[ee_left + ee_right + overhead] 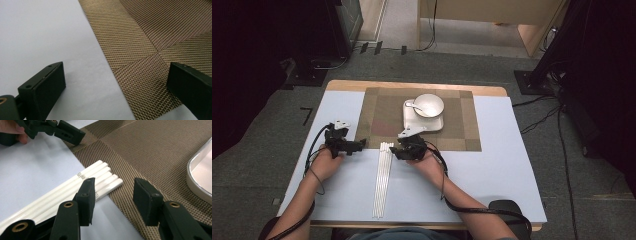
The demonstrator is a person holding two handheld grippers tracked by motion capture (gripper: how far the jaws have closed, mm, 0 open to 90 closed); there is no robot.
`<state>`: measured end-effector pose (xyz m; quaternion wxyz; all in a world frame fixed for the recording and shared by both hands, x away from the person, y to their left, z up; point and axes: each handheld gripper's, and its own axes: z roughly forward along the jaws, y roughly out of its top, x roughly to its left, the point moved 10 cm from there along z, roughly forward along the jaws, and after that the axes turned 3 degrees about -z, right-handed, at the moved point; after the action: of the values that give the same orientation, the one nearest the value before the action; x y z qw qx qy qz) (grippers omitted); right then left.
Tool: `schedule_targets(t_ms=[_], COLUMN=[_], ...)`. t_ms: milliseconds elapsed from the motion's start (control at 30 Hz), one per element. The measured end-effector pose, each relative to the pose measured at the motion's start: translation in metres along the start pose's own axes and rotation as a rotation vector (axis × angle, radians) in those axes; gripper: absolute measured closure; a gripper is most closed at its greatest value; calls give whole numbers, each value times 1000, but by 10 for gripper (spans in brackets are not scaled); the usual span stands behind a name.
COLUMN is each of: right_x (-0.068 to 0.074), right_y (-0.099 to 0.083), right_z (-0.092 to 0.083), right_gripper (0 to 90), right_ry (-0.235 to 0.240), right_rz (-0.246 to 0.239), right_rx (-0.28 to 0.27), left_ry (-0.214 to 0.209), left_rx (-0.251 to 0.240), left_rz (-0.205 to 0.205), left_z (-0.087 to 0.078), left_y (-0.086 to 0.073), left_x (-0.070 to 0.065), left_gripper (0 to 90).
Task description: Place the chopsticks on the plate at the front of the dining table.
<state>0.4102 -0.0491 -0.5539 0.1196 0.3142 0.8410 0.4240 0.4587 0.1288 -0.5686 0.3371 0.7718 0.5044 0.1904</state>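
Table (507, 165): smooth, pale matte top w/ wood edge at the far side. Placemat (462, 125): coarse woven mesh, tan and brown rectangular patches, lying on the far centre of the table. On it a white rounded-square plate (409, 121), a round white bowl (429, 105) on the plate, and a white spoon (412, 105) w/ its end in the bowl.

Chopsticks (382, 180): glossy white sticks, straight, lying side by side in a flat row, small grey mark near the far tips. The row runs from near the table's near edge up to the placemat's near edge; in the right gripper view the tips (110, 181) overlap the mat.

Left gripper (362, 143): jaws wide apart, nothing between them, straddling the mat's left edge (120, 82). Right gripper (393, 150): jaws part-open, holding nothing, just beside the chopstick tips, one jaw over the sticks.

Open room: bare tabletop left, right and near side of the sticks.
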Motion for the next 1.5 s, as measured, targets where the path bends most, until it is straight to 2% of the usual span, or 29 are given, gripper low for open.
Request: schedule_targets(t_ms=[933,1200,1500], right_x=[8,8,5], right_y=[-3,-6,-8], right_z=[7,6,4], right_gripper=[536,543,596], right_ry=[7,-3,-27], right_rz=[0,-6,-22], right_rx=[5,17,30], left_ry=[1,1,-1], left_rx=[-1,-1,0], left_rz=[-1,-1,-3], left_z=[0,0,0], left_y=[0,0,0], left_x=[0,0,0], left_gripper=[18,18,17])
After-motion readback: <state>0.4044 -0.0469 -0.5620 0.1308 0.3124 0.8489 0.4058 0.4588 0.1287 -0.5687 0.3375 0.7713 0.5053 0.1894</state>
